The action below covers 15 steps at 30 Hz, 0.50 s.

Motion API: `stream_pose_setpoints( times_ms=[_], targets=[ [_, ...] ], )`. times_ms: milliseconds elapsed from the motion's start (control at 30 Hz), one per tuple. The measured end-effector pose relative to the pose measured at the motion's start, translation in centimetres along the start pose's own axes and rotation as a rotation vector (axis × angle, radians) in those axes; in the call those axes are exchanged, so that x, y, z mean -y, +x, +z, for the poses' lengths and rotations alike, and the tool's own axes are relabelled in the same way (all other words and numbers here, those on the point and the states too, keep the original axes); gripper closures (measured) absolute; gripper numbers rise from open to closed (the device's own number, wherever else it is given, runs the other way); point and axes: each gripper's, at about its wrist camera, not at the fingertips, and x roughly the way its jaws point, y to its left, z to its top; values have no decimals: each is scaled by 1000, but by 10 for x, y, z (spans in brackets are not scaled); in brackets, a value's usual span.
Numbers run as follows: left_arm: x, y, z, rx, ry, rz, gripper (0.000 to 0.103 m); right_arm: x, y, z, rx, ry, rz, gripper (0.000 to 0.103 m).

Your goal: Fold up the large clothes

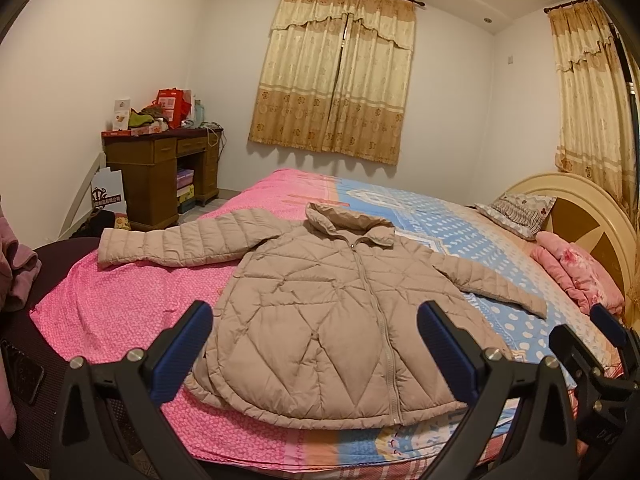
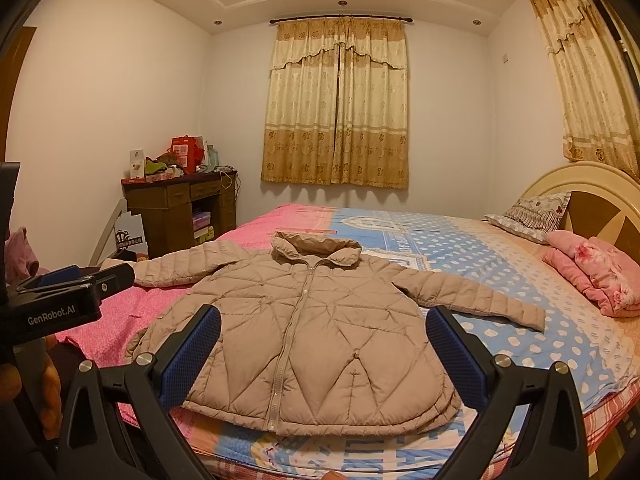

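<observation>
A beige quilted puffer jacket [image 1: 320, 320] [image 2: 308, 340] lies flat and zipped on the bed [image 1: 120, 312] [image 2: 500, 280], front up, collar toward the far wall, both sleeves spread out. My left gripper [image 1: 316, 344] hovers open above the jacket's hem, its blue-padded fingers [image 1: 188, 344] wide apart and holding nothing. My right gripper [image 2: 324, 348] is likewise open over the hem with nothing between its pads [image 2: 456, 356]. The right gripper [image 1: 608, 324] shows at the right edge of the left wrist view, and the left gripper [image 2: 68, 280] at the left edge of the right wrist view.
The bed has a pink and blue sheet, a cream headboard [image 2: 592, 192], a patterned pillow [image 2: 532, 212] and a folded pink blanket [image 2: 596, 276] at the right. A cluttered wooden desk [image 1: 164, 168] stands far left. Pink clothing [image 1: 20, 272] hangs at the left edge.
</observation>
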Motion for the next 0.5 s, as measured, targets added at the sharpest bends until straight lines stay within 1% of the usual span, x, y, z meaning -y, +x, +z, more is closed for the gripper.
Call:
stream_pose_setpoints(
  times_ms=[500],
  targets=[
    [0, -1, 2, 2, -2, 1, 0, 0, 2, -1, -2, 0, 0, 1]
  ],
)
